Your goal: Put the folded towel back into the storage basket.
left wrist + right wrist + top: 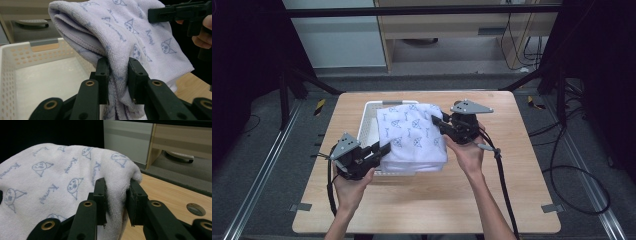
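So the folded white towel [414, 135] with the blue cartoon print is held up over the white perforated basket [368, 125] on the wooden bench [512, 165], pinched at its near-left edge by the left gripper [384, 148] fingers and at its far-right edge by the right gripper [438, 122] fingers, both clamped tight on the cloth

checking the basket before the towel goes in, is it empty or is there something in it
Empty as far as shown: the left gripper view shows the basket's bare white floor. The folded towel hangs above it, hiding part.
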A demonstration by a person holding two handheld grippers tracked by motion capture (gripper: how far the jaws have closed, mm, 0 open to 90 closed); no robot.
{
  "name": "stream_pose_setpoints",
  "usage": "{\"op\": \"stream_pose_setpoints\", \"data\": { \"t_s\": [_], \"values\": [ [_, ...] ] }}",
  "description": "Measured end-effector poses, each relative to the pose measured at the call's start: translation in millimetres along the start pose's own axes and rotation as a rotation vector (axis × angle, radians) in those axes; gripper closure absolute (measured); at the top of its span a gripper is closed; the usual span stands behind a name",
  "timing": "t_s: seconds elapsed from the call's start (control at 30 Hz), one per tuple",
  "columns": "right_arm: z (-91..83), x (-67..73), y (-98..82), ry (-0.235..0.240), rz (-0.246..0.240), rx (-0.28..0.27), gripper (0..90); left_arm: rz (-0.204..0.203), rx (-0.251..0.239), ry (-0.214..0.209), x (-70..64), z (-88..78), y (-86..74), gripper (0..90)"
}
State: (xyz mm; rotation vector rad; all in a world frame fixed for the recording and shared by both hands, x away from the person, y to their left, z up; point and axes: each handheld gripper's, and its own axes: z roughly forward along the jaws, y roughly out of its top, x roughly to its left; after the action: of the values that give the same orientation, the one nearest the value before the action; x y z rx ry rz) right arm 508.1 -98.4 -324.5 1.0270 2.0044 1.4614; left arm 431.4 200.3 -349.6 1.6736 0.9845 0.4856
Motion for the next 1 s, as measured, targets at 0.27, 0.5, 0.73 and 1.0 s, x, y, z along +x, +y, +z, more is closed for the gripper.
{"op": "stream_pose_setpoints", "data": {
  "t_s": [0.27,0.5,0.73,1.0],
  "values": [
    [17.2,7.3,9.3,0.002,-0.014,0.0,72.1,-0.021,-0.009,0.029,14.8,-3.6,2.6,72.2],
    [32.3,12.7,12.0,0.007,-0.01,-0.003,72.0,-0.026,-0.009,0.06,24.0,-5.2,2.7,72.3],
    [41.6,14.7,10.8,0.011,0.004,-0.008,71.9,-0.028,-0.011,0.088,32.8,-6.3,3.4,72.2],
    [54.0,18.8,11.0,0.014,0.011,-0.015,71.7,-0.035,-0.005,0.111,41.3,-6.4,2.3,72.3]
  ]
}}
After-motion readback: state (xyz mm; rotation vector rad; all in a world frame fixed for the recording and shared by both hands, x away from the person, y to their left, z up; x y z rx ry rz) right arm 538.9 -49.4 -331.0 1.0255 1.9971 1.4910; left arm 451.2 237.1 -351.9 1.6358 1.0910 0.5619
